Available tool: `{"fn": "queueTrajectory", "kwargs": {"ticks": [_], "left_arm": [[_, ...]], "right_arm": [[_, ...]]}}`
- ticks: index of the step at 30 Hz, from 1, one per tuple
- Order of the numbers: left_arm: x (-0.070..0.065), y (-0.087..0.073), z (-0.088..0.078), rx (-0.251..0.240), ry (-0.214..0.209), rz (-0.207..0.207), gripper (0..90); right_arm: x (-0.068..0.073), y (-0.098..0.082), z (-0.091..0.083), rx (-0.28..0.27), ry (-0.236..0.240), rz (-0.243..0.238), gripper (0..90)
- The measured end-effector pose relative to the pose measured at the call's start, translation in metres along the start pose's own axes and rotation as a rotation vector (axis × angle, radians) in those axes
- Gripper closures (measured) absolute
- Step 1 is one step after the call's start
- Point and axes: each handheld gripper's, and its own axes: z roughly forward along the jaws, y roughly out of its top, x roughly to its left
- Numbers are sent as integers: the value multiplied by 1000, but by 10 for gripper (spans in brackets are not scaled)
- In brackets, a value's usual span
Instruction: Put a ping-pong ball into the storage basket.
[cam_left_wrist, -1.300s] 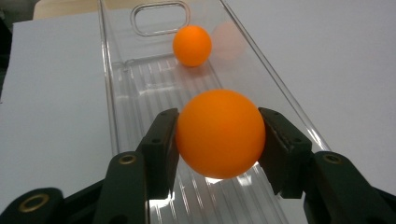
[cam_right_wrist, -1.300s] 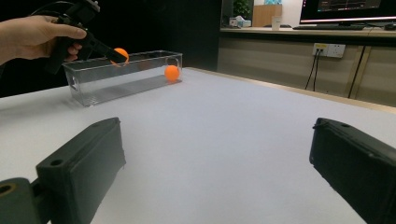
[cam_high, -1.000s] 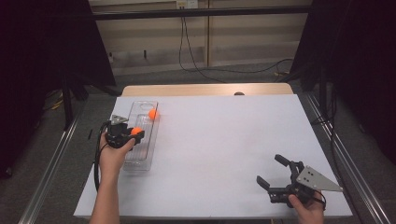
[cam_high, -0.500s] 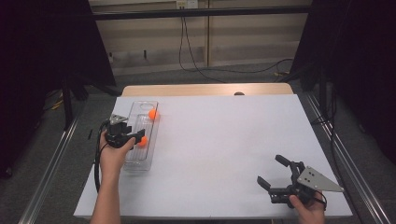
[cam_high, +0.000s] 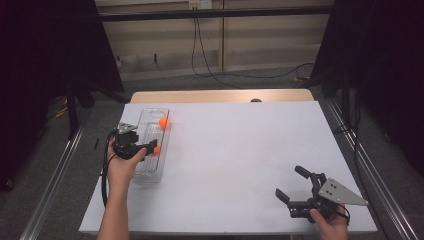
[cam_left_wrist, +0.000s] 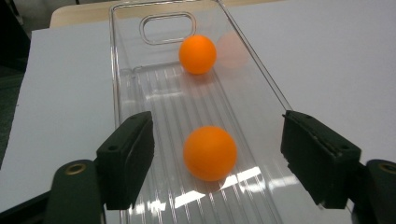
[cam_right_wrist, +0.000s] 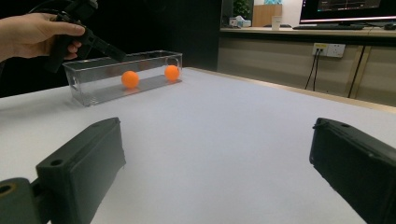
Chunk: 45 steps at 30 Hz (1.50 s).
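A clear plastic tray (cam_high: 148, 169) lies lengthwise near the white table's left edge. It holds two orange balls, one at the far end (cam_high: 163, 121) and one nearer the middle (cam_high: 156, 149). My left gripper (cam_high: 150, 146) hangs over the tray, open. In the left gripper view the near ball (cam_left_wrist: 209, 152) rests on the ribbed tray floor (cam_left_wrist: 154, 100) between the spread jaws, touching neither; the far ball (cam_left_wrist: 197, 54) lies beyond. My right gripper (cam_high: 289, 181) sits open and holding nothing at the front right, low over the table. Its view shows the tray (cam_right_wrist: 93, 88) and both balls (cam_right_wrist: 130, 79) (cam_right_wrist: 172, 72).
The white tabletop (cam_high: 240, 150) stretches wide between the two grippers. A wooden strip (cam_high: 215, 95) borders its far edge. Metal rails (cam_high: 55, 175) run along both sides, and a black cable (cam_high: 220, 75) lies on the floor behind.
The orange ball that was at the left gripper's jaw tips has dropped onto the tray floor, and it now lies loose between the open jaws. The right gripper has barely moved.
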Motion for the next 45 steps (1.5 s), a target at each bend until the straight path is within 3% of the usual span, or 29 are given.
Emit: {"fn": "queueTrajectory", "kwargs": {"ticks": [9,16,25,35,39,45], "left_arm": [[-1,0,-5,-51,-11,-9,112],[-3,-1,-7,-52,-32,-18,93],[-4,-8,-13,-109,-77,-32,71],[-10,-14,-23,-177,-96,-9,59],[-15,-17,-24,-181,-111,13,59],[-19,-21,-26,-215,-125,9,51]], "right_arm": [[0,0,1,3,1,0,23],[0,0,1,0,-1,3,23],[0,0,2,2,2,1,22],[0,0,1,1,0,2,23],[0,0,1,1,0,3,23],[0,0,1,1,0,5,23]]}}
